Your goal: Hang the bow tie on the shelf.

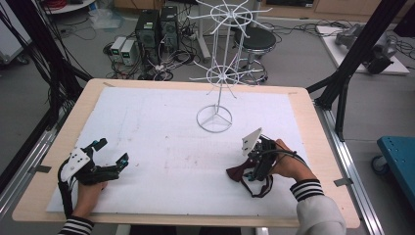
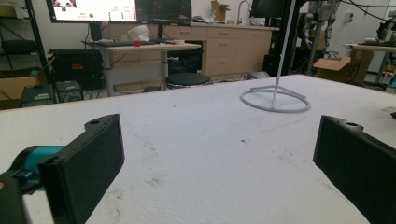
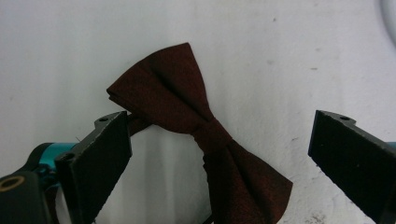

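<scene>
Dark maroon woven-fabric bow tie, pinched at a central knot, flat on the white-covered bench. Right gripper poised above, 2 matte black jaws spread wide, straddling it. Left gripper gaping, holding nothing. White wire stand beyond.

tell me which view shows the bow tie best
The right gripper view: the dark red bow tie lies large on the white cover, knot and both wings clear. The high view shows it small, half hidden beside the right gripper.
</scene>
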`<state>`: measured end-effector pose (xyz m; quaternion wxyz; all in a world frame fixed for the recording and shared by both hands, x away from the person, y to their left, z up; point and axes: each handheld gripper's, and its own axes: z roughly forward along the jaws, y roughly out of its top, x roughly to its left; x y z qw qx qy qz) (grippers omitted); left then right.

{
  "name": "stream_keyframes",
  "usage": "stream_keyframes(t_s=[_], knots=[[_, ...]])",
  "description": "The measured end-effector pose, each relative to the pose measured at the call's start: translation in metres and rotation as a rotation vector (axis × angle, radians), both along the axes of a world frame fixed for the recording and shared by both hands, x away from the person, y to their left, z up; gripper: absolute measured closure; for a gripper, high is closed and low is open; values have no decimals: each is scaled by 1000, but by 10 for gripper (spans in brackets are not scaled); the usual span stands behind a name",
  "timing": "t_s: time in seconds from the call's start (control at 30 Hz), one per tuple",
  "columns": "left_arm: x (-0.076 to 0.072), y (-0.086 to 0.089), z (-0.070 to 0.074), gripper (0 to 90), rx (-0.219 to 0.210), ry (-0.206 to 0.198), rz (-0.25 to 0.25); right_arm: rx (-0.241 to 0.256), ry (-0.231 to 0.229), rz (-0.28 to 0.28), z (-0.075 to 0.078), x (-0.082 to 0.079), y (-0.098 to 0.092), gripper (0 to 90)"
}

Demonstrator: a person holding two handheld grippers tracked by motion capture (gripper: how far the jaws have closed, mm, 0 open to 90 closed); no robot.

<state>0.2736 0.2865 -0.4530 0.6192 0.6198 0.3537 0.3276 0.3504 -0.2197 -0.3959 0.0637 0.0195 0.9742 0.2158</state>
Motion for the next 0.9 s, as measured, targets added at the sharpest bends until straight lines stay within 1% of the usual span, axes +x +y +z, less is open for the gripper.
stream_keyframes(t_s=[0.03, 0.07, 0.1, 0.13, 0.17, 0.2, 0.27, 0.33, 0.37, 0.4, 0.43, 0.47, 0.5, 0.57, 0.6, 0.63, 0.67, 0.8, 0.83, 0.87, 0.9], knots=[[0, 0, 0, 23, 0, 0, 0, -5, 0, 7, -2, 1, 1, 54], [0, 0, 0, 23, -1, 1, -1, -20, 8, -1, -2, 0, 1, 60], [0, 0, 0, 23, -1, 0, 0, -26, 7, 11, -4, 1, 2, 73], [0, 0, 0, 23, 0, 0, -1, -39, 24, 32, -5, 1, 3, 189], [0, 0, 0, 23, -1, 1, 0, -39, 24, 32, -5, 1, 3, 189], [0, 0, 0, 23, 0, 1, 0, -46, 30, 47, -5, 1, 3, 203], [0, 0, 0, 23, -2, 1, 0, -66, 28, 57, -7, 1, 5, 214], [0, 0, 0, 23, -2, 1, -1, -87, 22, 71, -8, 0, 5, 272], [0, 0, 0, 23, -2, 1, 0, -97, 23, 75, -8, 0, 6, 285], [0, 0, 0, 23, 0, -1, -1, -100, 13, 81, -9, 0, 6, 294], [0, 0, 0, 23, -1, 0, -2, -126, 2, 83, -9, 0, 6, 363], [0, 0, 0, 23, -2, 1, 0, -126, 2, 83, -9, 0, 6, 363], [0, 0, 0, 23, 0, 0, -1, -132, 6, 86, -9, -1, 7, 394], [0, 0, 0, 23, 0, -1, -1, -139, -15, 85, -8, -2, 6, 466], [0, 0, 0, 23, 0, -1, -1, -139, -15, 85, -8, -2, 6, 466], [0, 0, 0, 23, 0, 0, -1, -141, -20, 80, -9, -2, 6, 505], [0, 0, 0, 23, 0, -1, -2, -141, -20, 80, -9, -2, 6, 505], [0, 0, 0, 23, 1, -1, -1, -151, -23, 77, -10, -1, 7, 567], [0, 0, 0, 23, 0, -1, -1, -156, -25, 79, -10, -1, 8, 628], [0, 0, 0, 23, 0, -1, -1, -167, -28, 94, -10, -2, 8, 692], [0, 0, 0, 23, 1, -1, -2, -171, -23, 104, -10, -2, 8, 716]])
